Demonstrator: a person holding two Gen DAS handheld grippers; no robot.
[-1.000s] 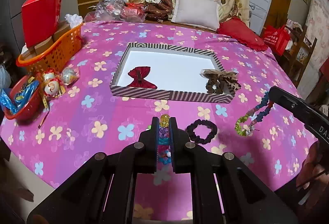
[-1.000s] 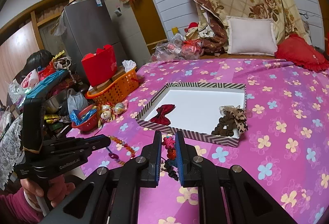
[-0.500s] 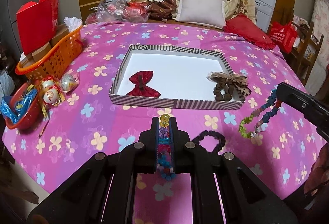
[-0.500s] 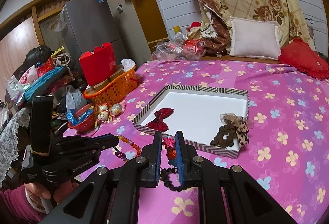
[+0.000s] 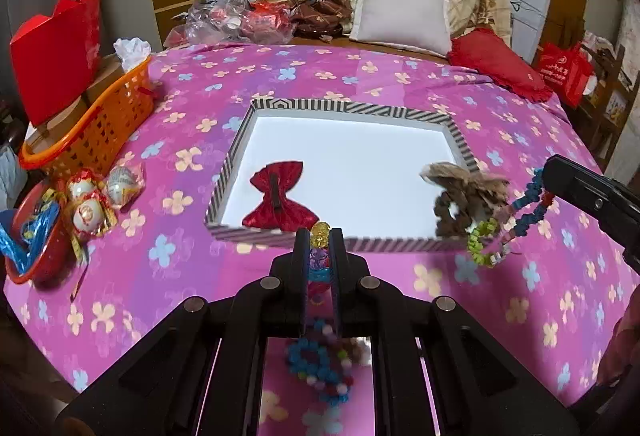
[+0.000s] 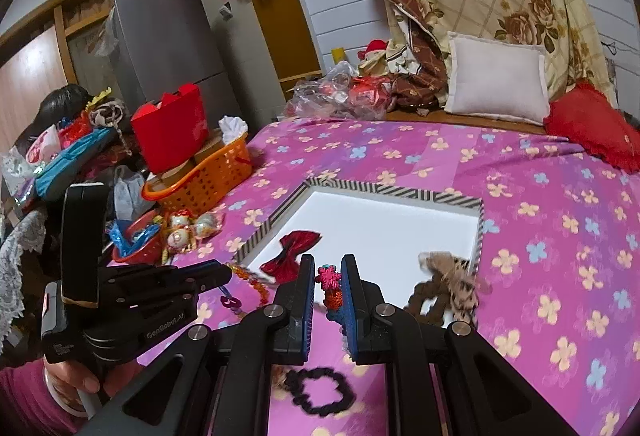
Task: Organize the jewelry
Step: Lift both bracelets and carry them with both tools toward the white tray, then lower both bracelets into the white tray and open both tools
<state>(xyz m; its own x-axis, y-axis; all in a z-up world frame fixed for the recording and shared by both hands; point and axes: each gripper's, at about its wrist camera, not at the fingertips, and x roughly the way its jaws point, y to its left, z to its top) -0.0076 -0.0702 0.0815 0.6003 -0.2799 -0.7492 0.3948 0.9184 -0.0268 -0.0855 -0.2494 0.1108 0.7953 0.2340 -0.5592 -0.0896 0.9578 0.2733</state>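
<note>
both grippers have closed in on the striped tray (image 5: 416, 246) – left gripper (image 5: 320, 236) pinching a beaded bracelet (image 5: 319, 260) at its near rim, right gripper (image 6: 329, 276) clamping a flower-bead strand (image 6: 331, 288) – so the drop looks next, black scrunchie (image 6: 320, 390) left behind.

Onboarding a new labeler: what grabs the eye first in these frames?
Each gripper is shut on a dangling string of colourful beads: the left gripper on a bead bracelet, the right gripper on a flower-bead strand. Just beyond sits the striped tray, a red bow at its left, a brown bow at its right.
</note>
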